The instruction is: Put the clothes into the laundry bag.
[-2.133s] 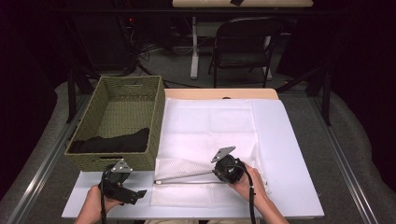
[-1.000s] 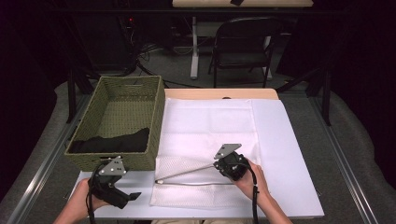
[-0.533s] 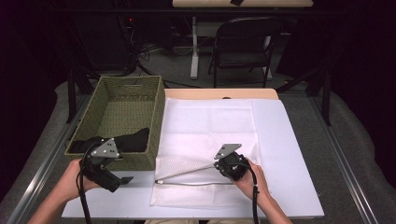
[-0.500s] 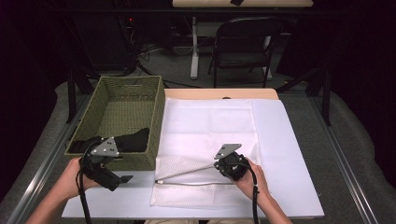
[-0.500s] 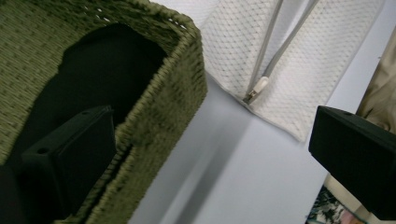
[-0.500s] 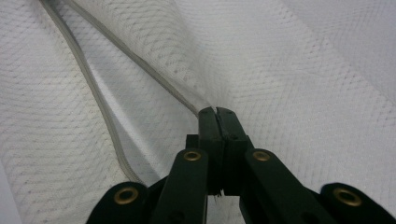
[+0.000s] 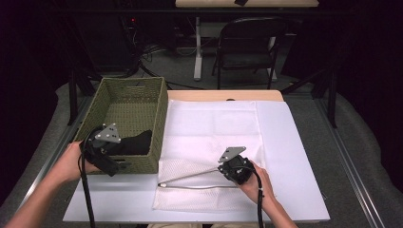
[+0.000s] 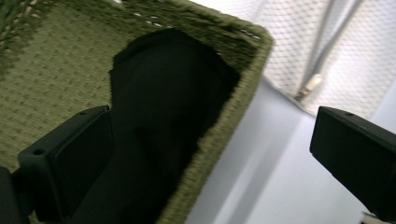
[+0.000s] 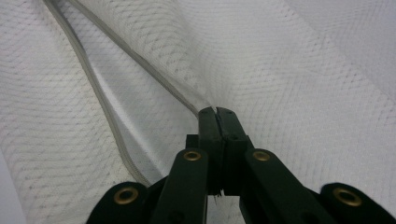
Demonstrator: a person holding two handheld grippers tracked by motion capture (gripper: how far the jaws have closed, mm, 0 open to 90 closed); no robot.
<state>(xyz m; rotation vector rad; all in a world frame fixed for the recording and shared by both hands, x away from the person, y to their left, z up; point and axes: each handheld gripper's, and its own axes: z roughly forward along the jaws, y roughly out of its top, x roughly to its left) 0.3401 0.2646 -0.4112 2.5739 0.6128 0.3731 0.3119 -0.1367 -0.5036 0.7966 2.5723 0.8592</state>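
Since the earlier frames the left gripper (image 7: 110, 159) has travelled from the near table edge up and leftward to the near end of the woven green basket (image 7: 142, 92), while the right gripper (image 7: 227, 167) has kept its place on the mesh bag; the left jaws have just been opening and now stand wide apart with nothing pressed between them. At far left in the high view, the person's left hand (image 7: 76, 161) holds that gripper over the basket's near left corner. In the left gripper view, the dark garment (image 8: 159, 116) lies bunched against the basket's near wall (image 8: 233, 107), one jaw beside it inside the basket and the other out over the white table. Right of the basket, the white mesh laundry bag (image 7: 209, 128) lies flat on the table cover, its zipper opening (image 7: 190, 176) gaping near the front edge. Farther right, the right gripper's fingers (image 9: 217, 122) are clamped together on the bag's mesh beside the zipper, lifting that edge slightly, with the right hand (image 7: 254, 183) behind it
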